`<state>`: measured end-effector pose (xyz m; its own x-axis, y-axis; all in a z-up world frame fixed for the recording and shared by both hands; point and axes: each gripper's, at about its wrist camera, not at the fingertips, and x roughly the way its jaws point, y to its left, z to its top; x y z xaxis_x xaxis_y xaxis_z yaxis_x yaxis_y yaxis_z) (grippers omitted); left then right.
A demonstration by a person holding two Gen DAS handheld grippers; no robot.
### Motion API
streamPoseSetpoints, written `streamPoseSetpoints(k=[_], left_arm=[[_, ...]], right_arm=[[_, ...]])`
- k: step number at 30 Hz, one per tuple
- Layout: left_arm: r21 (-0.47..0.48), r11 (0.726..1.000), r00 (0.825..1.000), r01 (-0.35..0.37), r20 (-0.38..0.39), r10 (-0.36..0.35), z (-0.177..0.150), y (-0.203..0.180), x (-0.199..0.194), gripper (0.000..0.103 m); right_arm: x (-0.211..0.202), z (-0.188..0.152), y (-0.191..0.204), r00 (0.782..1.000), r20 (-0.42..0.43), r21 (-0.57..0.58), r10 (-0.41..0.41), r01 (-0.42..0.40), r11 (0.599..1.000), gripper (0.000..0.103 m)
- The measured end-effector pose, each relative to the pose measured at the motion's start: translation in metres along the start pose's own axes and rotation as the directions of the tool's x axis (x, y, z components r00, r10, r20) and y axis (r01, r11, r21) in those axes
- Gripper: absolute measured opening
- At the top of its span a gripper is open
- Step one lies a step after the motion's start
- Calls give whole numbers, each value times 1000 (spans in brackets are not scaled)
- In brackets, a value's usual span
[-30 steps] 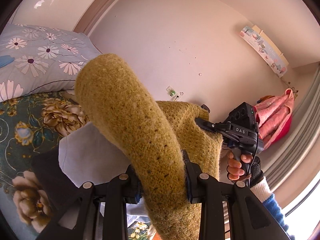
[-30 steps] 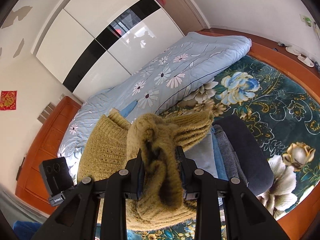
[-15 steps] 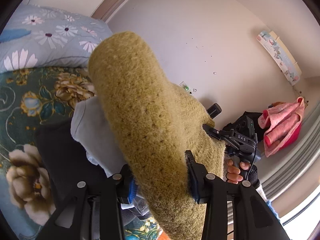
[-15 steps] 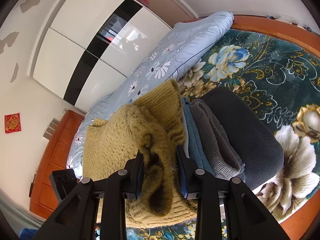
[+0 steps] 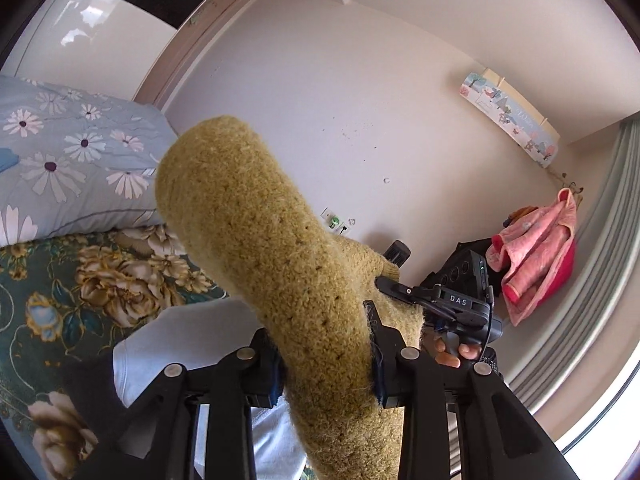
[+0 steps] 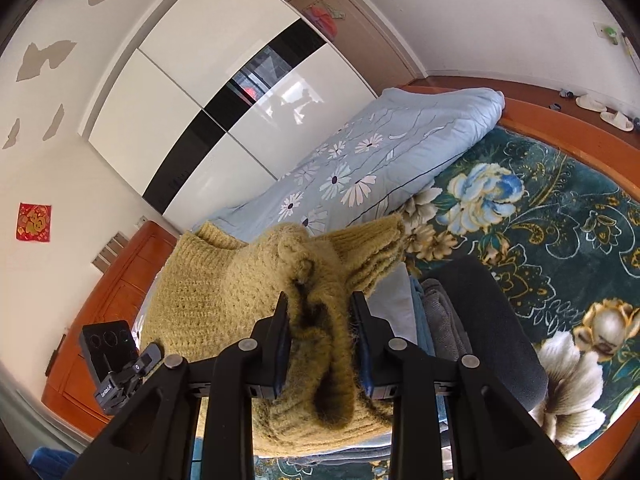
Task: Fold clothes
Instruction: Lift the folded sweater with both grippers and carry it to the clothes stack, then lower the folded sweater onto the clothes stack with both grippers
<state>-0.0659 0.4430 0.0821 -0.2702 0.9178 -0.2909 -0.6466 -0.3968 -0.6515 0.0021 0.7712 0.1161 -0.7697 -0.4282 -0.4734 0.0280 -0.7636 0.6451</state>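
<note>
A mustard-yellow knit sweater [image 5: 276, 264] is held up above the bed between both grippers. My left gripper [image 5: 326, 360] is shut on a thick fold of it, which rises up and to the left. My right gripper [image 6: 322, 340] is shut on a bunched part of the sweater [image 6: 224, 292]; a ribbed cuff [image 6: 372, 248] sticks out to the right. The right gripper also shows in the left wrist view [image 5: 452, 304], held by a hand. A stack of folded clothes lies below: white [image 5: 192, 344], blue and grey [image 6: 440, 320], on a dark one [image 6: 492, 320].
The bed has a dark green floral cover [image 6: 552, 208] and a rolled light blue daisy quilt [image 6: 360, 172]. A wooden bed frame [image 6: 560, 120], a white wardrobe [image 6: 224, 80], a bare wall [image 5: 360, 100] and pink clothes hanging by the curtain [image 5: 536, 248] surround it.
Both grippers have tilted back up with the sweater. The sweater and its cuff have lifted off the stack again, and the views look higher across the bed and wall.
</note>
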Motion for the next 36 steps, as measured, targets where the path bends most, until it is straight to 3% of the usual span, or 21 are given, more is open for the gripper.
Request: streamPoseSetpoints(k=[4, 6, 8, 12, 17, 19, 23, 28, 33, 36], left_arm=[[-113, 992, 994, -56, -97, 46, -36, 41, 16, 35], [-206, 979, 995, -14, -99, -6, -47, 61, 14, 35], [-231, 973, 996, -12, -88, -9, -51, 67, 11, 37], [-163, 985, 992, -52, -122, 32, -49, 56, 12, 39], [-67, 986, 973, -155, -182, 141, -34, 39, 13, 48], [-25, 980, 961, -199, -199, 191, -33, 36, 8, 57], [58, 955, 937, -292, -183, 298, -27, 29, -4, 65], [173, 909, 915, -380, -71, 397, -9, 5, -18, 68], [319, 878, 916, -356, -64, 395, 8, -14, 14, 69], [352, 863, 901, -362, -105, 421, 7, -9, 37, 69]], right_arm=[[11, -14, -40, 1000, -1, 107, -25, 25, 994, 21], [8, -24, -63, 1000, 23, 187, -9, 5, 982, 21], [5, -31, -78, 999, 32, 226, -26, 18, 974, 21], [-3, -34, -82, 998, 49, 246, -30, 18, 969, 21], [-6, -17, -36, 997, 42, 118, -64, 58, 991, 22], [-7, -12, -11, 996, 39, 44, -83, 81, 996, 22], [2, -10, 30, 994, 15, -84, -112, 113, 990, 22], [33, -19, 54, 978, -60, -203, -198, 182, 962, 22], [56, -26, 53, 962, -91, -259, -258, 227, 939, 22], [59, -25, 44, 956, -81, -254, -283, 255, 933, 22]])
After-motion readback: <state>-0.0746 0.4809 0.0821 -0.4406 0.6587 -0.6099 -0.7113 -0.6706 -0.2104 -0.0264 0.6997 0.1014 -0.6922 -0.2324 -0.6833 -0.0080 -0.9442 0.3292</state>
